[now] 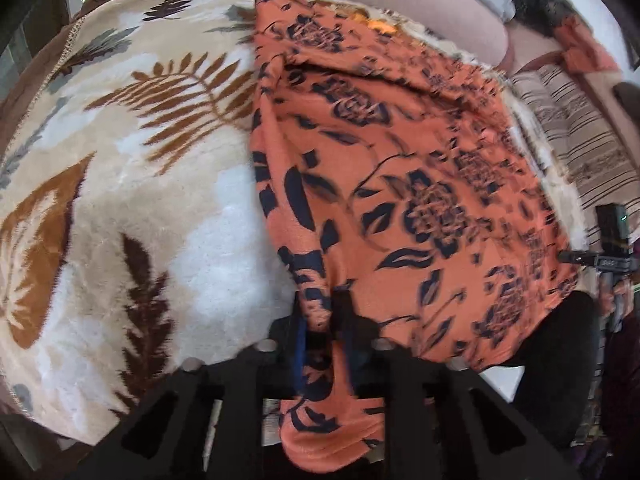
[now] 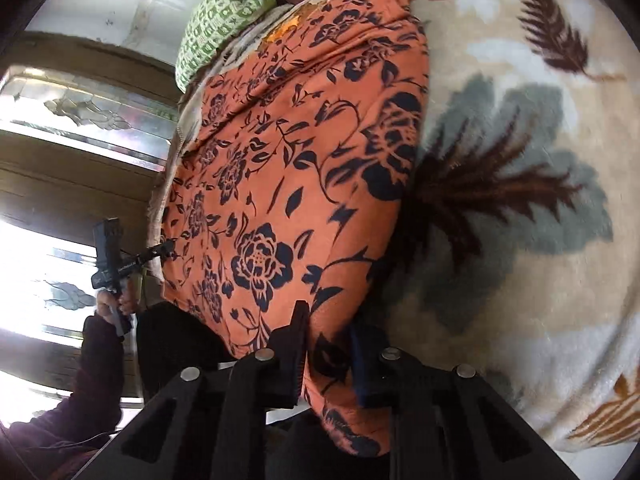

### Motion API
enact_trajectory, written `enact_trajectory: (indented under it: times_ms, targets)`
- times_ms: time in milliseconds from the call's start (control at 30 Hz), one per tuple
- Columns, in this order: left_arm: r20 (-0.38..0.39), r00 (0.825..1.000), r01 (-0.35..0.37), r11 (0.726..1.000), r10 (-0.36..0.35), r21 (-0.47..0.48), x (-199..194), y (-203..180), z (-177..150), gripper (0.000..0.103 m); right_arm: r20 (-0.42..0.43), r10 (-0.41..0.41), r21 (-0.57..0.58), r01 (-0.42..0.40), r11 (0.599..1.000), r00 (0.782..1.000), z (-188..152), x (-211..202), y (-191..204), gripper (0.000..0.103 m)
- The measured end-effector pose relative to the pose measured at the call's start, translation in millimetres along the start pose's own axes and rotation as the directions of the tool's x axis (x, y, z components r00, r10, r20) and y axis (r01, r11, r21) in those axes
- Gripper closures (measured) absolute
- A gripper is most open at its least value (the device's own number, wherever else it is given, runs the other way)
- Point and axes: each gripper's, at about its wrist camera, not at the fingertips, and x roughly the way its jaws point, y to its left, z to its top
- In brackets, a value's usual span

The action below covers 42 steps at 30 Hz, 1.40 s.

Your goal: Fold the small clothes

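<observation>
An orange garment with a dark floral print [image 1: 400, 184] lies spread over a plush leaf-patterned blanket [image 1: 140, 160]. My left gripper [image 1: 326, 316] is shut on the garment's near left corner, with cloth bunched between the fingers and hanging below. The same garment [image 2: 288, 184] fills the right wrist view. My right gripper [image 2: 326, 336] is shut on its near right corner, a fold of cloth pinched between the fingers. The right gripper shows at the right edge of the left wrist view [image 1: 612, 256]. The left gripper [image 2: 120, 260], hand-held, shows at the left of the right wrist view.
The blanket [image 2: 520, 160] covers a bed. A green patterned pillow [image 2: 216, 20] lies at the far end. A striped cloth [image 1: 580, 140] and a seated person [image 1: 460, 12] are beyond the garment. A window with etched glass [image 2: 80, 116] is at the left.
</observation>
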Motion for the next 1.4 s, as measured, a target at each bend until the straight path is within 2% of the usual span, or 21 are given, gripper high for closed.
enact_trajectory:
  times_ms: [33,100,167,200,233,267,400,467,567,700,767,867,1000,1033,1133,1167,1233,1333,1367,1400]
  targets:
    - [0.001,1.0,-0.019,1.0,0.019,0.004,1,1,0,0.061,-0.019,-0.038,-0.013,0.038,0.999,0.999,0,5,2,0.082]
    - [0.011,1.0,-0.016,1.0,0.016,0.003,-1,2,-2,0.059,-0.091,-0.032,0.024,0.034,0.999,0.995,4,19,-4,0.078]
    - [0.016,1.0,-0.012,1.0,0.011,0.017,0,1,-3,0.06,-0.101,-0.012,0.064,0.018,0.998,0.995,8,21,-9,0.078]
    - [0.013,1.0,-0.007,1.0,0.007,0.018,1,1,-3,0.07,-0.093,-0.001,0.069,0.007,0.998,0.996,9,19,-10,0.078]
    - [0.008,1.0,0.007,1.0,-0.007,0.01,2,2,-3,0.086,-0.082,0.001,0.062,0.004,0.998,0.997,9,17,-9,0.079]
    - [0.001,0.999,0.039,0.999,-0.039,-0.007,3,3,-3,0.09,-0.071,-0.002,0.049,0.006,0.999,0.997,9,16,-7,0.079]
    - [-0.004,0.999,0.05,0.999,-0.05,-0.016,-2,3,-4,0.096,-0.032,-0.022,0.018,0.023,1.0,0.999,8,10,9,0.089]
    - [0.0,0.997,0.076,0.997,-0.076,-0.027,-8,1,0,0.096,-0.002,-0.005,0.009,0.005,1.0,1.0,10,2,19,0.09]
    - [0.05,0.984,0.171,0.984,-0.168,-0.046,-30,1,11,0.097,0.056,0.053,-0.012,-0.053,0.999,0.997,17,-17,34,0.09]
    - [0.136,0.959,0.258,0.964,-0.248,-0.063,-61,11,34,0.097,0.158,0.174,-0.03,-0.171,0.985,0.972,37,-49,44,0.09]
    - [0.168,0.948,0.284,0.956,-0.269,-0.073,-72,16,50,0.097,0.208,0.221,-0.028,-0.22,0.975,0.953,53,-61,46,0.09]
    - [0.207,0.936,0.307,0.948,-0.285,-0.082,-80,24,77,0.097,0.277,0.243,-0.023,-0.247,0.969,0.93,78,-68,46,0.09]
    - [0.226,0.932,0.314,0.942,-0.283,-0.118,-75,35,115,0.097,0.344,0.24,0.01,-0.259,0.966,0.908,117,-69,35,0.09]
    - [0.217,0.937,0.304,0.945,-0.274,-0.12,-71,35,121,0.097,0.36,0.236,0.028,-0.263,0.964,0.903,128,-68,30,0.09]
    - [0.199,0.946,0.283,0.952,-0.258,-0.112,-61,32,123,0.097,0.307,0.138,0.099,-0.176,0.979,0.942,144,-59,20,0.088]
    - [0.19,0.949,0.275,0.955,-0.252,-0.107,-57,31,120,0.097,0.285,0.149,0.114,-0.188,0.975,0.947,144,-56,18,0.087]
    - [0.181,0.953,0.264,0.959,-0.243,-0.106,-54,33,110,0.097,0.23,0.148,0.124,-0.18,0.976,0.962,134,-50,21,0.086]
    - [0.17,0.954,0.269,0.955,-0.246,-0.128,-50,38,92,0.095,0.164,0.128,0.127,-0.15,0.981,0.978,102,-38,29,0.077]
    - [0.164,0.958,0.261,0.955,-0.237,-0.139,-48,39,88,0.093,0.148,0.132,0.144,-0.153,0.978,0.98,94,-34,30,0.068]
    - [0.162,0.961,0.249,0.956,-0.224,-0.157,-48,41,82,0.088,0.13,0.121,0.169,-0.143,0.975,0.984,83,-28,33,0.053]
